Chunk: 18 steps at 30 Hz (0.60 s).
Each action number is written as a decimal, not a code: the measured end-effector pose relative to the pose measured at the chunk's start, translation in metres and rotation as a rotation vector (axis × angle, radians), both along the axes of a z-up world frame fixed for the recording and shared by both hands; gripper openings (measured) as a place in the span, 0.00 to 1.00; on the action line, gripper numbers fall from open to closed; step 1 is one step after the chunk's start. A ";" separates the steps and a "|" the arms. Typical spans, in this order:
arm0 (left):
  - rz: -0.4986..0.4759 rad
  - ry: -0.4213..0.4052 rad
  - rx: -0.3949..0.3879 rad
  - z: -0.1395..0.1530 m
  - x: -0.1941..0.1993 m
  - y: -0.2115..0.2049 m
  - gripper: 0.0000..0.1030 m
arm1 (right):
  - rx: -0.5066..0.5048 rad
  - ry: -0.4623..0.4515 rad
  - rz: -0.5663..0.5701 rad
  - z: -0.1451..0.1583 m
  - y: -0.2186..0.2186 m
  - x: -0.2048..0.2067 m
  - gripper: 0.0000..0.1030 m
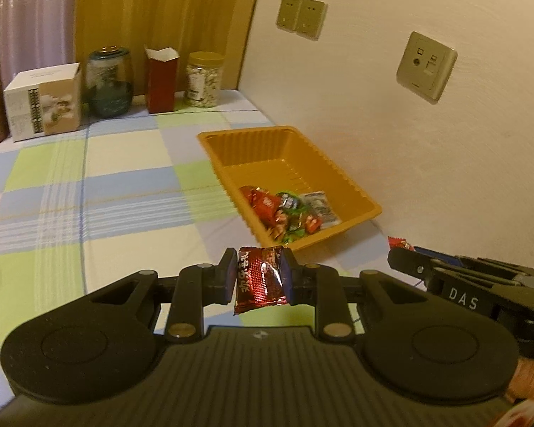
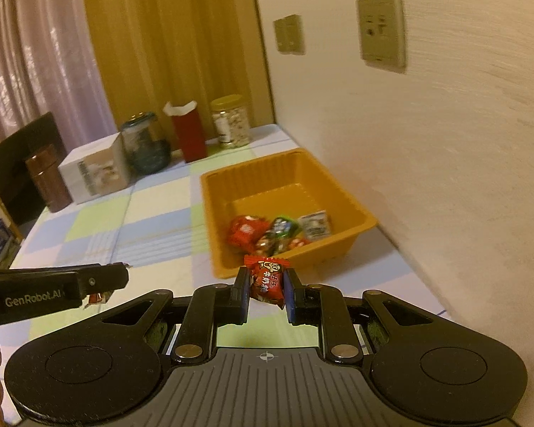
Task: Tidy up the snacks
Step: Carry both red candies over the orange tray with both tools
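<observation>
Left wrist view, with the right wrist view beside it. I see the checked tablecloth point(image 1: 89, 185) covering the whole work surface; its broad middle and near left lie free of objects. A pale wall point(image 1: 427, 124) bounds the surface on the right, carrying three wall plates point(image 1: 426, 66), and a wooden panel point(image 1: 160, 17) closes the far end.

Orange tray point(image 1: 352, 192), the largest item on the cloth, sits close against the wall, its near rim just ahead of both tools. Loose snack packets point(image 1: 288, 213) are heaped in its near end; the far end is bare.

Along the far edge stand, left to right, a brown cylinder point(image 2: 48, 181), a white carton point(image 1: 42, 103), a glass jar point(image 1: 108, 82), an open red box point(image 1: 161, 80) and a yellow-lidded jar point(image 1: 203, 80), all well apart from the tray.

My left gripper point(image 1: 259, 277) has its jaws pressed on a dark red snack packet point(image 1: 259, 279), held upright above the cloth short of the tray's near corner. My right gripper point(image 2: 267, 283) is clamped on a bright red candy packet point(image 2: 267, 277), just short of the tray's near rim. Each tool shows in the other's view, side by side, close but not touching.
</observation>
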<state>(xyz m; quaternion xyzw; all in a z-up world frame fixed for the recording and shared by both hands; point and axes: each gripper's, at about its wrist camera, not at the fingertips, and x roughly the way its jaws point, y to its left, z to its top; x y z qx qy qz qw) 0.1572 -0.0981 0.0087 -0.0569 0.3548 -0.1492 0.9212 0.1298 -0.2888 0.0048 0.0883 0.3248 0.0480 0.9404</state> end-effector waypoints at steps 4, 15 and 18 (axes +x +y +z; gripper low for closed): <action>-0.017 -0.005 -0.002 0.000 0.017 -0.013 0.22 | 0.000 0.000 -0.019 -0.002 -0.014 0.012 0.19; -0.054 -0.003 -0.003 -0.011 0.076 -0.038 0.22 | 0.007 -0.004 -0.023 -0.010 -0.033 0.067 0.19; -0.062 0.005 -0.003 -0.016 0.094 -0.043 0.22 | 0.009 -0.005 -0.019 -0.013 -0.035 0.084 0.19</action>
